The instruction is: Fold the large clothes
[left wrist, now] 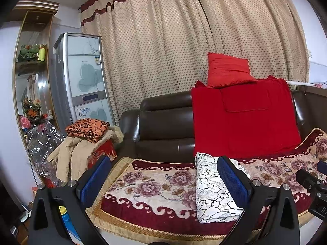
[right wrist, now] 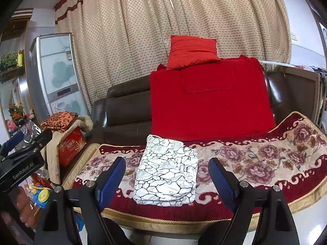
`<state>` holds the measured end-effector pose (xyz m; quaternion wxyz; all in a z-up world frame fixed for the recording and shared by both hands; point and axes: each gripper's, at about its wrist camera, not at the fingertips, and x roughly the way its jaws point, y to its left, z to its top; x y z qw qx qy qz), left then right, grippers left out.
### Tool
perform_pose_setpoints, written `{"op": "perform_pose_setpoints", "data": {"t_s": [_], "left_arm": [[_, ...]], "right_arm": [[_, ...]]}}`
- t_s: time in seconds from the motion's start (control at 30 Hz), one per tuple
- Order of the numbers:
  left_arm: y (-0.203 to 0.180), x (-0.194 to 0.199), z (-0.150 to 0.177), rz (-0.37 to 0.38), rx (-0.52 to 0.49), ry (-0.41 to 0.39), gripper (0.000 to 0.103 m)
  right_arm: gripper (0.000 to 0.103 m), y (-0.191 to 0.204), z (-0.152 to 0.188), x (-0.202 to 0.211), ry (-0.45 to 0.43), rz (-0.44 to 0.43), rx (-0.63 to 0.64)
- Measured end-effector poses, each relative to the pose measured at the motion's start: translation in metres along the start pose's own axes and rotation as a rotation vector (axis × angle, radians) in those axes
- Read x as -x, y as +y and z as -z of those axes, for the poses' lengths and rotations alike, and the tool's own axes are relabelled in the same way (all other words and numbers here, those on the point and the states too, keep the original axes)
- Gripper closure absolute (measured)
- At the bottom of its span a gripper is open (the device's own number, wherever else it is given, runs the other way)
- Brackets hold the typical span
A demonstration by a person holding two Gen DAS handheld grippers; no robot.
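Observation:
A white garment with a black cracked pattern (right wrist: pixel 167 173) lies folded in a neat rectangle on the floral sofa cover (right wrist: pixel 255 163). It also shows in the left wrist view (left wrist: pixel 212 192), partly behind the right finger. My right gripper (right wrist: pixel 169 175) is open and empty, hovering in front of the folded garment without touching it. My left gripper (left wrist: pixel 163 180) is open and empty, to the left of the garment. The left gripper's body shows at the left edge of the right wrist view (right wrist: pixel 20 163).
A red blanket (right wrist: pixel 208 102) and red pillow (right wrist: pixel 192 51) lean on the brown leather sofa back (right wrist: pixel 126 106). An orange patterned cloth (left wrist: pixel 87 127) and a beige coat (left wrist: pixel 81 151) lie on a red box (right wrist: pixel 71 147) at the left. A tall appliance (left wrist: pixel 81 77) stands behind.

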<state>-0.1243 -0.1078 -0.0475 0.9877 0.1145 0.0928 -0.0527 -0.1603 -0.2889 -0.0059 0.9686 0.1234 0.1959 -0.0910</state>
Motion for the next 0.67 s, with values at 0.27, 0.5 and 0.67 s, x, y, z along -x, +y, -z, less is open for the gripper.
{"op": "perform_pose_setpoints", "data": {"t_s": [0.27, 0.5, 0.67], "left_arm": [[0.004, -0.006, 0.001, 0.008, 0.010, 0.011, 0.000], [0.002, -0.014, 0.002, 0.034, 0.006, 0.021, 0.000], [0.002, -0.028, 0.004, 0.061, 0.025, 0.037, 0.000]], "right_arm": [[0.018, 0.011, 0.001, -0.009, 0.019, -0.011, 0.022], [0.018, 0.018, 0.000, -0.017, 0.023, -0.006, 0.032], [0.018, 0.018, 0.000, -0.029, 0.037, -0.001, 0.028]]}}
